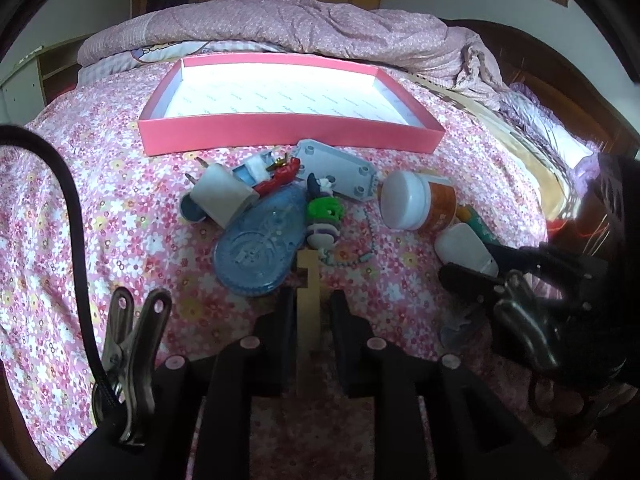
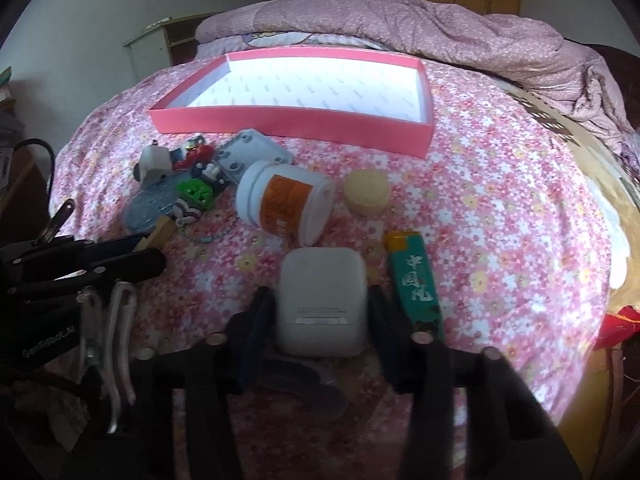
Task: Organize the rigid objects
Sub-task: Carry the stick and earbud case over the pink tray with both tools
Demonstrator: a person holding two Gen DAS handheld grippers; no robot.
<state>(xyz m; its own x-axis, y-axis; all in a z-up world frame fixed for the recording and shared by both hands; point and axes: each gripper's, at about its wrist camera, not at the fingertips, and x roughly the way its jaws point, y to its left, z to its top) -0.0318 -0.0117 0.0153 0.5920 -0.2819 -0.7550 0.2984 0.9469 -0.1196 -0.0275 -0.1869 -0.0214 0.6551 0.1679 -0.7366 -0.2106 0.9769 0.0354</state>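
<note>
A pink tray (image 1: 280,136) with a white floor lies on the floral bedspread; it also shows in the right wrist view (image 2: 280,122). My left gripper (image 1: 310,300) is open around a tan wooden stick (image 1: 308,296), with gaps on both sides. Before it lie a blue tape dispenser (image 1: 256,248), a white plug (image 1: 222,196), a green-purple toy (image 1: 324,220) and a grey plate (image 1: 340,170). My right gripper (image 2: 320,300) is open around a white earbud case (image 2: 322,304). A white pill bottle (image 2: 286,204), a cream lid (image 2: 368,192) and a green lighter (image 2: 416,284) lie near it.
A crumpled pink quilt (image 1: 320,28) is heaped behind the tray. A dark wooden headboard (image 1: 560,92) rises at the right. A red toy (image 1: 280,178) and a bead chain (image 1: 352,258) lie in the pile. A metal clip (image 1: 132,352) hangs at my left gripper's side.
</note>
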